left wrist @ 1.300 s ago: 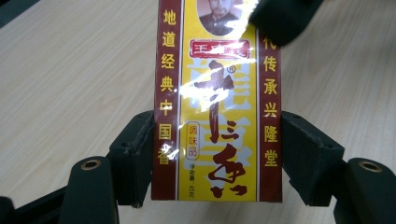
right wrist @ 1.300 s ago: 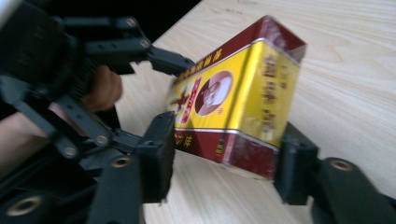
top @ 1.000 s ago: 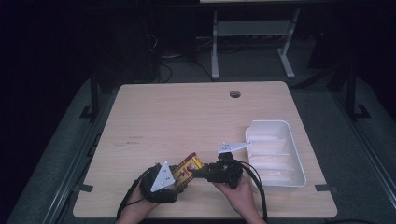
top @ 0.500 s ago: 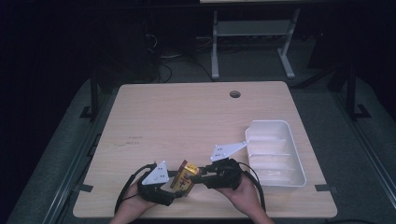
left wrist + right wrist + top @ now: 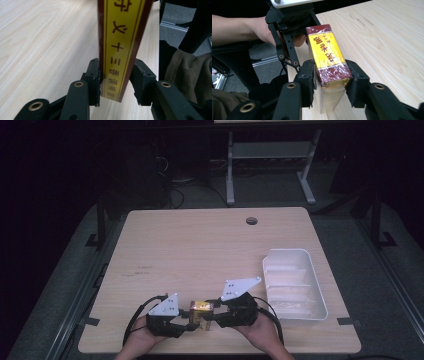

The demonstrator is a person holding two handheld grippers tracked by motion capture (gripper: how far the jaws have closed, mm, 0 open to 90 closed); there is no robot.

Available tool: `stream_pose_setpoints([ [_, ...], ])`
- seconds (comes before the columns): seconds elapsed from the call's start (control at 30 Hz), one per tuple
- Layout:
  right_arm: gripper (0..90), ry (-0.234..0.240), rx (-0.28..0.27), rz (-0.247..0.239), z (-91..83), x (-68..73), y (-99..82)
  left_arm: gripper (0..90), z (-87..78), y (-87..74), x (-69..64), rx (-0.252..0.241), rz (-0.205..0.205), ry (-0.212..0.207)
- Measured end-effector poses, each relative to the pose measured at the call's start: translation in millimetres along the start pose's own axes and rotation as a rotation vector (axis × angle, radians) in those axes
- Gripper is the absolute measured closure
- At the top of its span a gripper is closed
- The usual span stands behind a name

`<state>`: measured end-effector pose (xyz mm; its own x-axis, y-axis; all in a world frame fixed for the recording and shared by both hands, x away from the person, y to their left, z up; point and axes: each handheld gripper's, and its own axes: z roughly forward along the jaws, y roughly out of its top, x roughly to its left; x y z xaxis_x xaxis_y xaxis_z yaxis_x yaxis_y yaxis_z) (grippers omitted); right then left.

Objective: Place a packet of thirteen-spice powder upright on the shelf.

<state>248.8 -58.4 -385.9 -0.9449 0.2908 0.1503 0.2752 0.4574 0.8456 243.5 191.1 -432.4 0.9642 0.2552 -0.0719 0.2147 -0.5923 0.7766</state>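
A red and yellow packet with Chinese lettering [image 5: 201,309] is held just above the wooden table [image 5: 210,250] near its front edge, between both grippers. My left gripper [image 5: 186,321] comes at it from the left and my right gripper [image 5: 214,316] from the right. In the left gripper view the packet [image 5: 120,45] stands upright, and the left gripper [image 5: 115,82] is shut on its lower end. In the right gripper view the cellophane-wrapped packet [image 5: 327,57] is clamped by the right gripper [image 5: 331,75], with the left gripper [image 5: 287,30] holding its far end.
A white ribbed tray [image 5: 295,285] lies at the table's right side, close to my right hand. A round cable hole [image 5: 251,221] sits near the far edge. Olive cloth [image 5: 190,72] shows below the table's front edge. A metal stand [image 5: 270,165] is on the floor beyond.
Both hands have drawn slightly back toward the front edge. The right gripper has closed in on the packet, which the left gripper held before.
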Motion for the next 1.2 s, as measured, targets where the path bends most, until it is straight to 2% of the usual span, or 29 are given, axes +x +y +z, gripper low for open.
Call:
stream_pose_setpoints([
  [0.43,58.2,0.004,0.014,-0.018,3.4,-0.3,-1.3,63.6,2.2,-0.8,-0.7,0.009,-0.003,-0.007],
  [0.47,62.0,0.006,0.017,-0.025,3.8,1.0,-1.6,62.0,1.8,-1.2,-0.3,0.01,-0.002,-0.003],
  [0.6,67.2,0.02,0.024,-0.036,3.7,2.6,-0.7,57.3,0.3,-1.4,0.3,0.007,-0.002,-0.004],
  [0.73,67.8,0.033,0.034,-0.04,1.4,0.2,1.1,55.4,0.1,-0.8,-1.0,-0.008,0.005,-0.001],
  [0.8,67.9,0.03,0.04,-0.04,-0.7,-0.7,2.6,54.4,-0.3,-0.7,-2.2,-0.007,0.02,0.019],
  [0.93,67.9,0.013,0.055,-0.057,-10.8,-4.7,6.7,49.5,-3.6,-3.0,0.2,-0.004,0.007,0.038],
  [1.1,67.8,0.034,0.049,-0.055,-27.9,-14.8,13.8,46.7,-10.8,-6.9,7.0,-0.023,-0.021,0.067],
  [1.17,67.9,0.042,0.06,-0.054,-30.7,-17.0,15.7,45.7,-12.4,-7.7,8.4,-0.023,-0.023,0.074],
  [1.2,67.8,0.04,0.077,-0.064,-35.6,-19.7,18.9,44.7,-14.9,-9.3,10.5,-0.022,-0.028,0.09],
])
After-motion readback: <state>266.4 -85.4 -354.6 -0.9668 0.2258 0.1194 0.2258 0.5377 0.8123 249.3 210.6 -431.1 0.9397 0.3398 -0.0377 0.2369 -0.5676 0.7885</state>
